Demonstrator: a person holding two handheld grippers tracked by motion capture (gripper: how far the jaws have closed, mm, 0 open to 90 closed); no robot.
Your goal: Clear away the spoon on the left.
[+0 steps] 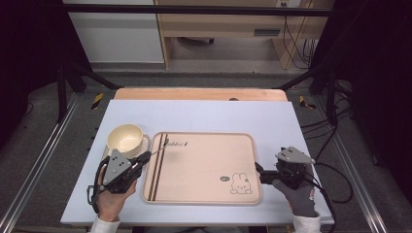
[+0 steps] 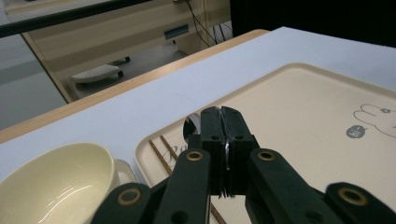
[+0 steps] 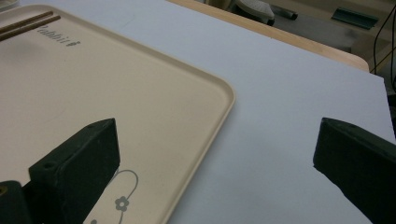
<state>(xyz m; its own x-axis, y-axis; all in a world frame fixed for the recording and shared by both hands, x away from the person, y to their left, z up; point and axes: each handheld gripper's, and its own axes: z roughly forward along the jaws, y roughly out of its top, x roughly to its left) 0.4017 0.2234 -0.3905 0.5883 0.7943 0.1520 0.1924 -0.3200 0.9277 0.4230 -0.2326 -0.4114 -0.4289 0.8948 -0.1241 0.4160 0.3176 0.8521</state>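
The left gripper [image 2: 223,140] is clamped tight on a thin shiny thing, maybe a spoon [image 2: 190,127], though it is hard to tell. It holds it over the left end of the tray [image 1: 204,194], just beside the cream bowl [image 1: 125,138]. The right gripper [image 3: 215,158] is wide apart, holding nothing, at the tray's right edge, over the table [image 1: 204,114].

My left gripper [image 1: 144,158] and right gripper [image 1: 258,171] are black with grey triangular plates, brass-ringed screws, trailing cables; white sleeves, one grey glove.
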